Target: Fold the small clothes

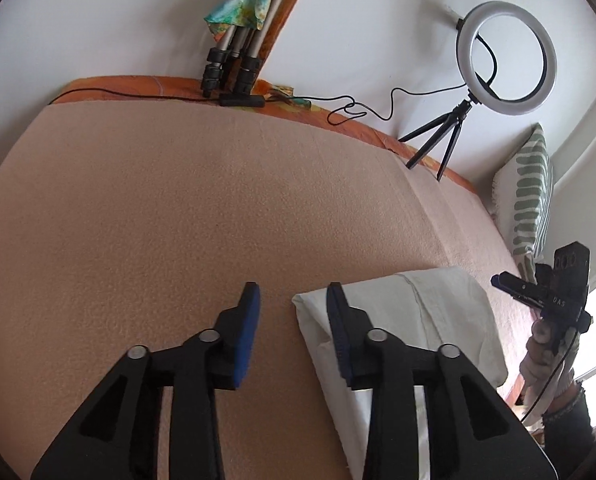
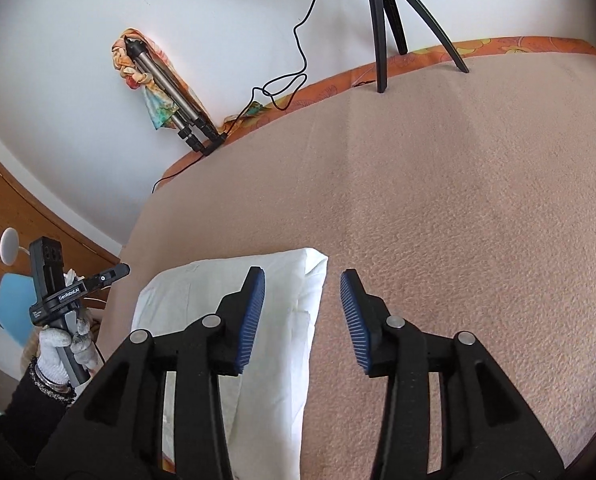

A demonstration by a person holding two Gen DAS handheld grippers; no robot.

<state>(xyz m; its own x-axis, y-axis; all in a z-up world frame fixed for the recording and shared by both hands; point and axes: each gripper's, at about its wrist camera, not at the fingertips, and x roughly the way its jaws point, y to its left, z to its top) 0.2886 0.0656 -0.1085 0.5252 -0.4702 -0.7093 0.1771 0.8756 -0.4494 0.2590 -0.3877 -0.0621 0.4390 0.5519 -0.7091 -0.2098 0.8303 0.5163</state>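
Note:
A white folded garment lies on the pink-beige blanket. In the left wrist view it sits at the lower right, under my right-hand finger. My left gripper is open and empty above the garment's left edge. In the right wrist view the garment lies at the lower left, under the left finger. My right gripper is open and empty over the garment's right edge. The other hand-held gripper shows at the right of the left wrist view and at the left of the right wrist view.
A ring light on a small tripod stands at the blanket's far edge, its cable trailing along the orange sheet. A folded tripod with a colourful cloth leans on the wall. A striped pillow lies at the right. Wooden furniture stands at the left.

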